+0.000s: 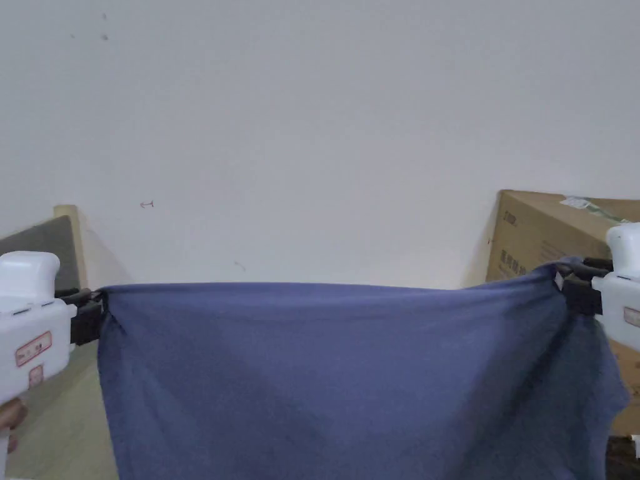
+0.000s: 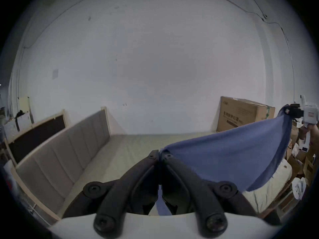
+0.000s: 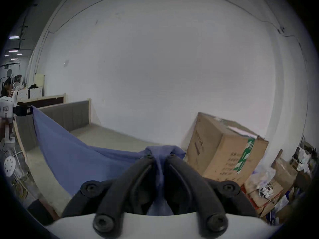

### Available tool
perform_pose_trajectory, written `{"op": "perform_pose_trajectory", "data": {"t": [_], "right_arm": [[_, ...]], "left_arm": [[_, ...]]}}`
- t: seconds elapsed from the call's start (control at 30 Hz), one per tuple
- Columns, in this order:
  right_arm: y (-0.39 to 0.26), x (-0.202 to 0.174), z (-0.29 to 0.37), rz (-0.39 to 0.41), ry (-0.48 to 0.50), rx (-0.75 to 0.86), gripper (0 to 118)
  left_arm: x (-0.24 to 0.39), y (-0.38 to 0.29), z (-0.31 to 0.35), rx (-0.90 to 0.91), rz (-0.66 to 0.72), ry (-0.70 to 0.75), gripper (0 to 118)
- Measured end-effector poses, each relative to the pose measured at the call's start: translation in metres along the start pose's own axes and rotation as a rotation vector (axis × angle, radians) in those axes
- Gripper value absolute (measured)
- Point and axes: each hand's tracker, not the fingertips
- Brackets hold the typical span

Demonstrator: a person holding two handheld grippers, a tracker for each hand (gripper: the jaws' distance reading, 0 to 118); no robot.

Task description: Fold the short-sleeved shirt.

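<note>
Head view: both grippers, left gripper and right gripper, pinch shirt aloft

your head view is evenly lit and soft, with faint shadows on the wall; both gripper views look dimmer, bowed at the edges, black in the corners.

Open air above the stretched top edge of the blue shirt, bare white wall well behind it. Beige mattress surface beyond the cloth flat and unoccupied. Hemmed in on the left by a grey padded headboard, on the right by a large cardboard box just beside the right gripper. Cluttered smaller boxes and papers low on the far right. Passage between the grippers blocked by the hanging shirt, pinched at the left gripper.
</note>
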Motion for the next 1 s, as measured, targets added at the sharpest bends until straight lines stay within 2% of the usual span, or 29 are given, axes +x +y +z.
{"op": "perform_pose_trajectory", "data": {"t": [0.3,0.4,0.63,0.77,0.9,1.0], "right_arm": [[0.088,0.0,-0.069,0.026,-0.059,0.04,5],[0.101,0.002,-0.107,0.001,-0.07,0.03,5],[0.127,-0.006,-0.205,0.029,-0.142,0.038,5],[0.137,-0.004,-0.26,0.008,-0.15,0.051,5],[0.135,0.005,-0.309,-0.097,-0.109,0.065,5],[0.119,0.006,-0.348,-0.062,-0.139,0.043,5]], "left_arm": [[0.004,0.087,-0.068,0.04,-0.035,0.091,1],[-0.004,0.106,-0.099,0.041,-0.035,0.097,1],[-0.005,0.141,-0.197,0.05,-0.013,0.153,1],[-0.002,0.152,-0.257,0.057,-0.001,0.196,1],[0.003,0.154,-0.313,0.053,0.005,0.205,1],[0.006,0.139,-0.348,0.055,-0.011,0.214,1]]}}
